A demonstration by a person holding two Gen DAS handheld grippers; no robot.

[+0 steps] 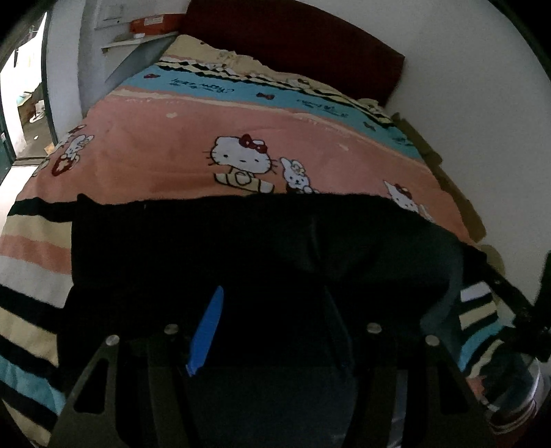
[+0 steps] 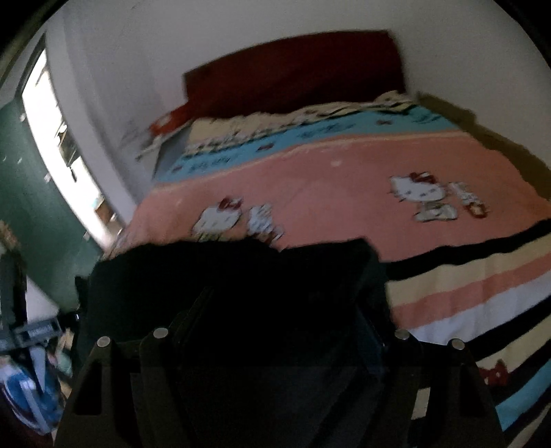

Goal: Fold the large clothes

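A large black garment (image 1: 213, 248) lies on the near part of the bed, over the pink Hello Kitty blanket (image 1: 165, 144). In the left wrist view the cloth covers my left gripper (image 1: 272, 331); one blue finger pad (image 1: 206, 331) shows and the other is hidden in the dark fabric. In the right wrist view, which is blurred, the black garment (image 2: 241, 272) hangs over my right gripper (image 2: 275, 310), and its fingers are lost in the dark cloth. The jaws' state is not visible in either view.
A dark red headboard (image 1: 303, 38) stands against the white wall at the far end. A shelf with a red box (image 1: 155, 24) is at the far left. An open doorway (image 2: 62, 138) is on the left. The bed's right edge (image 1: 458, 200) runs along the wall.
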